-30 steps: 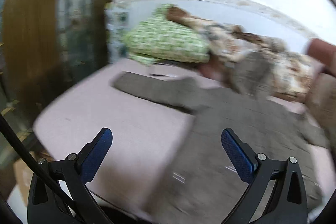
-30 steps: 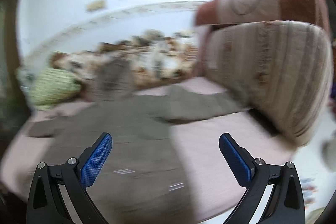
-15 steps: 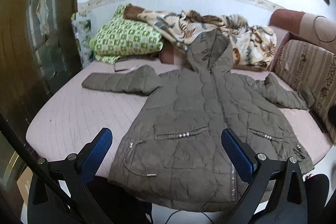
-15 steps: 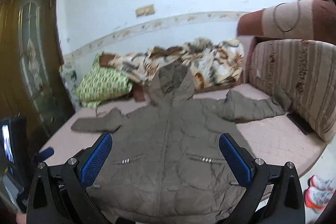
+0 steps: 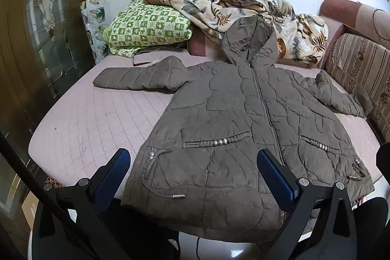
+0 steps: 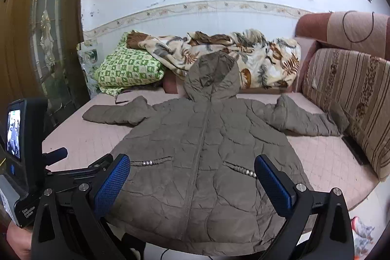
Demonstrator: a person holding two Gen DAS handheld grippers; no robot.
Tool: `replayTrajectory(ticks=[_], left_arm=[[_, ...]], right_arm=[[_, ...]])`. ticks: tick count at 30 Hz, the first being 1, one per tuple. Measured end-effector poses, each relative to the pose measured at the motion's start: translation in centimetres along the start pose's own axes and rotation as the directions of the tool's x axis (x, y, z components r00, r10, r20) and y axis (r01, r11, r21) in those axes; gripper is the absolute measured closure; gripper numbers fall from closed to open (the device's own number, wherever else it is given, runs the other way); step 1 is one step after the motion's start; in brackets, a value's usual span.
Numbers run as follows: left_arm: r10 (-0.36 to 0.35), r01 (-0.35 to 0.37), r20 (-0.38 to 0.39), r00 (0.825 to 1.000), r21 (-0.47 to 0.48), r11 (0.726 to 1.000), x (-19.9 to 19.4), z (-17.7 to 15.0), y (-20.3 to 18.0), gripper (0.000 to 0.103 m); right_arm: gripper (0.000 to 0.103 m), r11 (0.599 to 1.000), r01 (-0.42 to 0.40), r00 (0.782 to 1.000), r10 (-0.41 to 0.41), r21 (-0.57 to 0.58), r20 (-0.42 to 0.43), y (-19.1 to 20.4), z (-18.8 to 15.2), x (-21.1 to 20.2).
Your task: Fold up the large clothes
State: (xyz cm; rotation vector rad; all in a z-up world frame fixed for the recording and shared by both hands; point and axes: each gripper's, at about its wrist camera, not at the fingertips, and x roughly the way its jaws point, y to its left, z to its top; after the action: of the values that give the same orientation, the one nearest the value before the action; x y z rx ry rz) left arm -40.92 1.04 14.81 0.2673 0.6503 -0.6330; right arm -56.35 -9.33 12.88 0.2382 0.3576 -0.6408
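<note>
A grey-brown quilted hooded jacket [image 5: 234,118] [image 6: 202,150] lies face up and spread flat on a pink mattress [image 5: 85,118] [image 6: 326,162], zip closed, both sleeves out to the sides, hood toward the wall. Its hem hangs over the near edge. My left gripper [image 5: 192,174] hovers open above the jacket's lower left part, blue pads wide apart and holding nothing. The right gripper [image 6: 192,177] is open too, over the jacket's hem near the zip. The left gripper's body with its small screen [image 6: 14,135] shows at the left of the right wrist view.
A green checked pillow [image 5: 146,26] and a leaf-print blanket [image 5: 256,14] are piled at the head by the wall. A striped sofa back [image 6: 351,99] borders the right side. A dark wood door with glass panel [image 5: 43,23] stands left. Shoes [image 6: 363,230] lie on the floor at right.
Both cameras swung from blurred side views to face the jacket squarely and have moved a little nearer. Both grippers stayed open; the jacket has not moved.
</note>
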Motion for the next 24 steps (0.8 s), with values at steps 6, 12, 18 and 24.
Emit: replayTrajectory(ticks=[6, 12, 18, 24], left_arm=[[0.004, -0.004, -0.01, 1.0, 0.001, 1.0, 0.5, 0.0, -0.3, 0.0], [0.006, -0.006, -0.011, 1.0, 0.002, 1.0, 0.8, -0.2, -0.4, 0.0], [0.007, -0.007, -0.011, 1.0, 0.004, 1.0, 1.1, -0.6, -0.4, 0.0], [0.006, -0.006, -0.013, 1.0, 0.005, 1.0, 1.1, -0.7, -0.5, 0.0]], right_arm=[[0.0, 1.0, -0.006, 1.0, 0.006, 0.015, -0.021, -0.4, -0.3, 0.6], [0.0, 1.0, -0.008, 0.999, 0.008, 0.019, -0.037, -0.5, -0.4, 1.0], [0.0, 1.0, -0.009, 0.999, 0.011, 0.03, -0.05, -0.7, -0.4, 1.1], [0.0, 0.999, -0.012, 0.998, 0.015, 0.04, -0.064, -1.0, -0.3, 1.5]])
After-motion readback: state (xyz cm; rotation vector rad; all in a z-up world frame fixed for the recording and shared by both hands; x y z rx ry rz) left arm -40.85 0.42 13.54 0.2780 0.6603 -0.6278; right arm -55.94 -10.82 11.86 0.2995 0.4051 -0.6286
